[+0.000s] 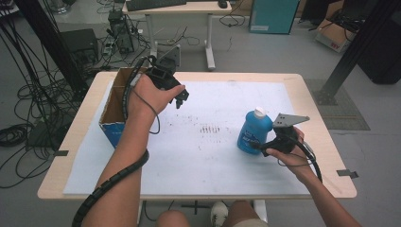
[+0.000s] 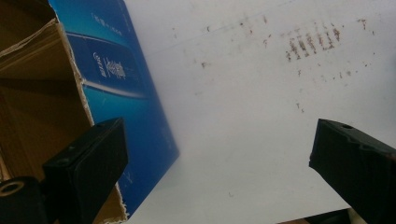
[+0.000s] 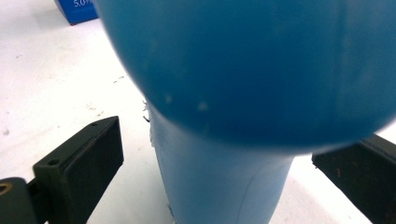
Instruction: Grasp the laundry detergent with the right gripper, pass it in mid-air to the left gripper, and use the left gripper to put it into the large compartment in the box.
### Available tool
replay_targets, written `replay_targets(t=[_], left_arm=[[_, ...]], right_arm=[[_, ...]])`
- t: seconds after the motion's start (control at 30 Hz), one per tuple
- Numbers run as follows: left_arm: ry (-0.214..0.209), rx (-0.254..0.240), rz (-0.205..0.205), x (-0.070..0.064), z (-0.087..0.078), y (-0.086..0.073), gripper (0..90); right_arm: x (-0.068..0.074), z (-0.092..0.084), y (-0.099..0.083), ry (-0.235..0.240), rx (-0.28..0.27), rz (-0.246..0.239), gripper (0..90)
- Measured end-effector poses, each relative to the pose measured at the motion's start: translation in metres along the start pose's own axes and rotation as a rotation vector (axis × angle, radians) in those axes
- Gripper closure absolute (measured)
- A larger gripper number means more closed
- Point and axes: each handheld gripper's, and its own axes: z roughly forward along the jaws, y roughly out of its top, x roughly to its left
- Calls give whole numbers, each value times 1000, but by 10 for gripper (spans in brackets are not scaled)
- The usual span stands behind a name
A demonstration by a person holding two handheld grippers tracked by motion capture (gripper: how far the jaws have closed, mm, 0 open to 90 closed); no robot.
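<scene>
A blue bottle (image 1: 254,130) with a white cap stands upright on the white mat (image 1: 208,156), right of centre. My right gripper (image 1: 263,144) is at its right side, low down. In the right gripper view the bottle (image 3: 243,70) sits between the two black jaws, and my right gripper (image 3: 217,140) is open, with a small gap on each side. My left gripper (image 1: 179,98) hovers over the mat just right of an open cardboard box (image 1: 116,101). In the left gripper view my left gripper (image 2: 217,128) is open wide with nothing between the jaws, and the box's blue wall (image 2: 126,98) is at the left.
The box (image 2: 37,93) is brown inside with a torn edge, and it stands at the mat's left edge. Dark smudges (image 1: 210,127) mark the middle of the mat. Beyond the table are a desk (image 1: 179,9), cables and black frame posts.
</scene>
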Motion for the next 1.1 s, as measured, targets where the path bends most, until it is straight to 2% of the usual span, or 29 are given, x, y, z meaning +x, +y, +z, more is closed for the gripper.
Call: replay_targets(t=[0.17,0.43,0.87,1.1], left_arm=[[4,6,-3,1,0,0,48],[3,4,-5,1,1,-1,49],[11,10,7,1,3,0,48],[8,8,1,1,3,-1,48]], right_arm=[[-1,1,-1,10,-8,10,57],[-3,3,-3,29,-16,27,192],[-3,6,-5,54,-12,-13,390],[-4,6,-7,56,-18,-13,400]])
